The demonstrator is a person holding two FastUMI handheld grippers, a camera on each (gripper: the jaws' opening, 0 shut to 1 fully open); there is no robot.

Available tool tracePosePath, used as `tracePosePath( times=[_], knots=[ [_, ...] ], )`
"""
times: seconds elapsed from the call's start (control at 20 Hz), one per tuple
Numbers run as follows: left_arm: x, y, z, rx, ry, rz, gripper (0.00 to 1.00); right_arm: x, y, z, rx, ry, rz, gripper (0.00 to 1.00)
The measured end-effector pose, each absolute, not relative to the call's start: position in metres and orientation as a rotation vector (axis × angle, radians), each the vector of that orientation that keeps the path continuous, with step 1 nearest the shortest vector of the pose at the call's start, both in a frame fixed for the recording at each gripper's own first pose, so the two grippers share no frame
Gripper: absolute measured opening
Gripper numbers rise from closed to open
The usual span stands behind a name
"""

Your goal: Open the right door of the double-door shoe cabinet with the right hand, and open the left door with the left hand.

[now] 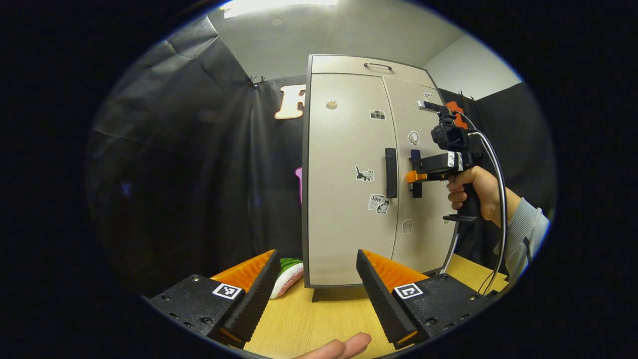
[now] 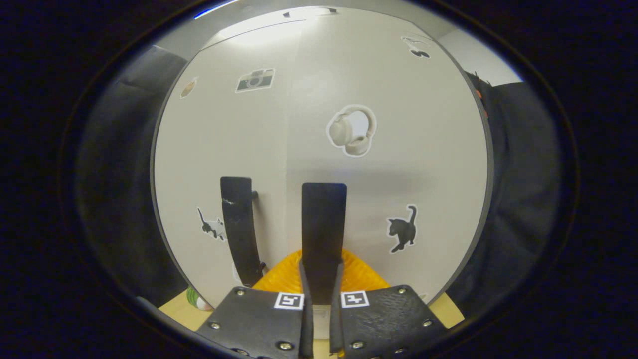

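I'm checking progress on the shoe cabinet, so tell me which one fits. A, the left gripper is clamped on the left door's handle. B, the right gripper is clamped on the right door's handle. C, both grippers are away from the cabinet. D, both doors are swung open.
B: the right gripper has both fingers closed on the right door handle, while the left gripper is open, away from the cabinet.

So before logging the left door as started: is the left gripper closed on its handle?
No: the left gripper is open, short of the cabinet.
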State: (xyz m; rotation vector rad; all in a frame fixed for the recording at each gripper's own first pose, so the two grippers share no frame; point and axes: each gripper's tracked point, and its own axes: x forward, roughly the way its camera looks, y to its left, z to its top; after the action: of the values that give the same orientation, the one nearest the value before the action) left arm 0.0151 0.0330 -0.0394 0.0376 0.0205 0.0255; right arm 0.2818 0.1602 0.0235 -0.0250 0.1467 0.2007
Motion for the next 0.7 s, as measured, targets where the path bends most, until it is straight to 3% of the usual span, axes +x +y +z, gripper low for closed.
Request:
tracePosePath(
  times=[0.7],
  knots=[
    [0.009,0.009,-0.044,0.021,0.036,0.001,0.95,0.245,0.145,0.028,-0.003,0.176,0.309,0.13]
  ],
)
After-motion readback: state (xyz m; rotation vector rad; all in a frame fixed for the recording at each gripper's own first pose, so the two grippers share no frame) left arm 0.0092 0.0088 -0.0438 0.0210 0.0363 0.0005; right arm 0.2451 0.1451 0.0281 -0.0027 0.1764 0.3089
